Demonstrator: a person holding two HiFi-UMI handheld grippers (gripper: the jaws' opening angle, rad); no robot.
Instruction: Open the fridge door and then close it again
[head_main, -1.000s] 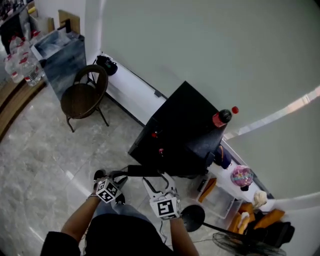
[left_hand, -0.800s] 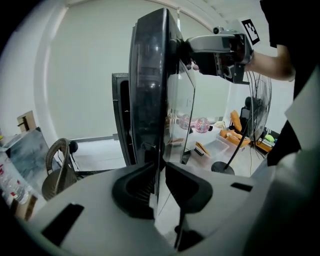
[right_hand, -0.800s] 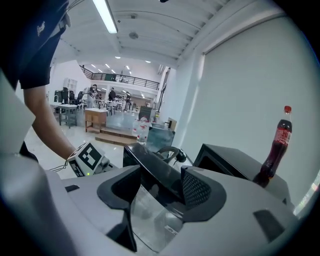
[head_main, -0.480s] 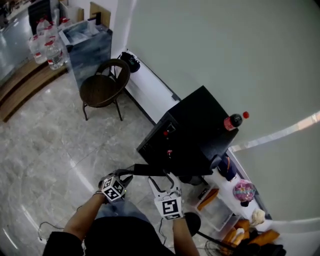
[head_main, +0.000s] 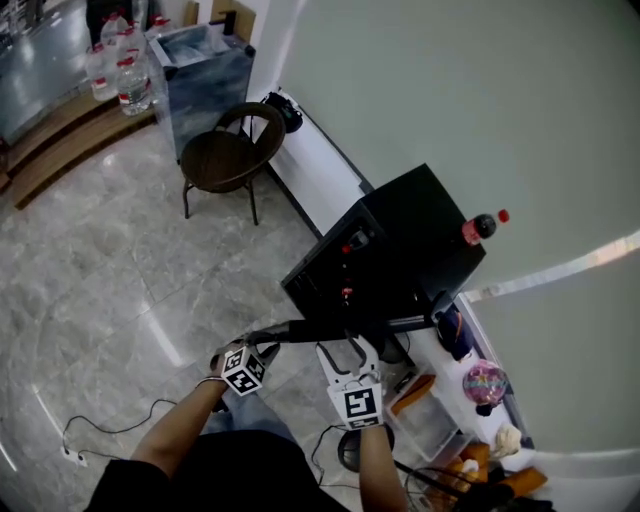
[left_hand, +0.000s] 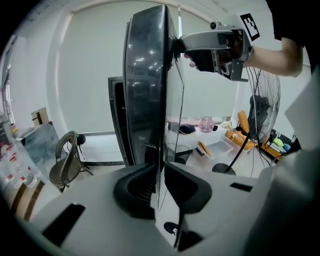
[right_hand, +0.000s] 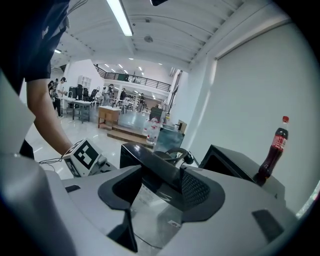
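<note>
A small black fridge (head_main: 420, 235) stands by the wall with its glass door (head_main: 310, 331) swung out towards me. My left gripper (head_main: 264, 343) is shut on the door's free edge; in the left gripper view its pads (left_hand: 145, 185) pinch the thin glass (left_hand: 145, 90). My right gripper (head_main: 350, 346) straddles the door's thick top edge (right_hand: 155, 172). Its jaws are closing, and the pads press on that edge. The fridge's open body (right_hand: 230, 162) shows behind the door.
A cola bottle (head_main: 480, 227) stands on the fridge top. A wicker chair (head_main: 228, 155) is at the back left. A fan's round base (head_main: 350, 450) and a low white shelf (head_main: 440, 385) with clutter lie to my right. A cable (head_main: 100, 430) trails on the floor.
Both grippers have moved sideways together with the door in their grip. My head view has turned, so the fridge and chair sit further right and lower.
</note>
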